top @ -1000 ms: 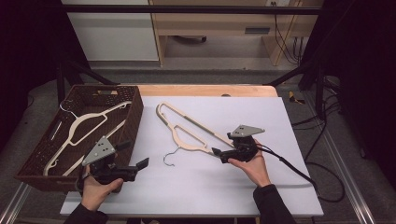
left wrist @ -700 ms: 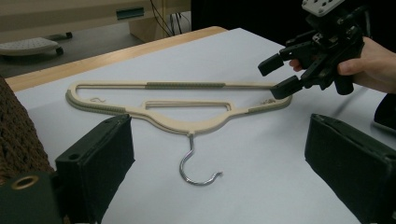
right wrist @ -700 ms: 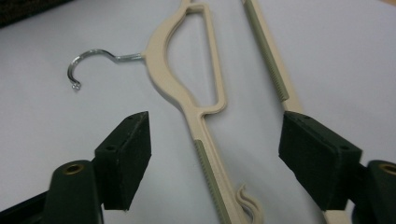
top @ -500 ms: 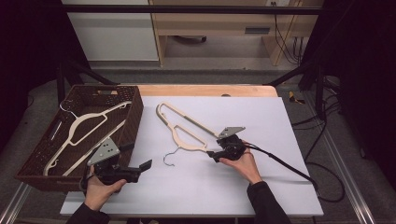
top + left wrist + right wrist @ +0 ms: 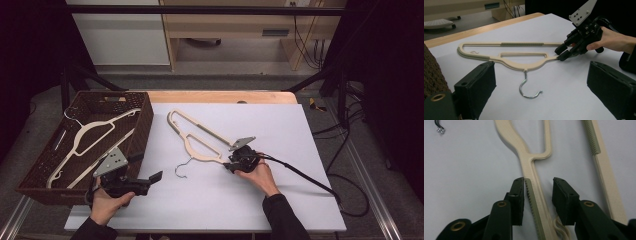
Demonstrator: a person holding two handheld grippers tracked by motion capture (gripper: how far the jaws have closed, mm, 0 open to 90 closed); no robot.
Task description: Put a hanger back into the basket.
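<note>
Two cream hangers here — one lying in the brown basket (image 5: 142,131), the other hanger (image 5: 197,137) flat on the table (image 5: 280,200) just right of the basket, long axis slanting away, metal hook toward the person. Right tool (image 5: 537,200) straddles its near arm end, jaws just closing, one pad touching, the other with a gap. Left tool (image 5: 152,178) sits by the basket, wide open, holding nothing.

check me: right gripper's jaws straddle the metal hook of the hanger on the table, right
Not the hook. The right gripper has its jaws on either side of the hanger's cream shoulder arm, with one pad against it and a gap at the other, and they have just been closing. The right gripper view shows this. The hook lies apart, untouched.
</note>
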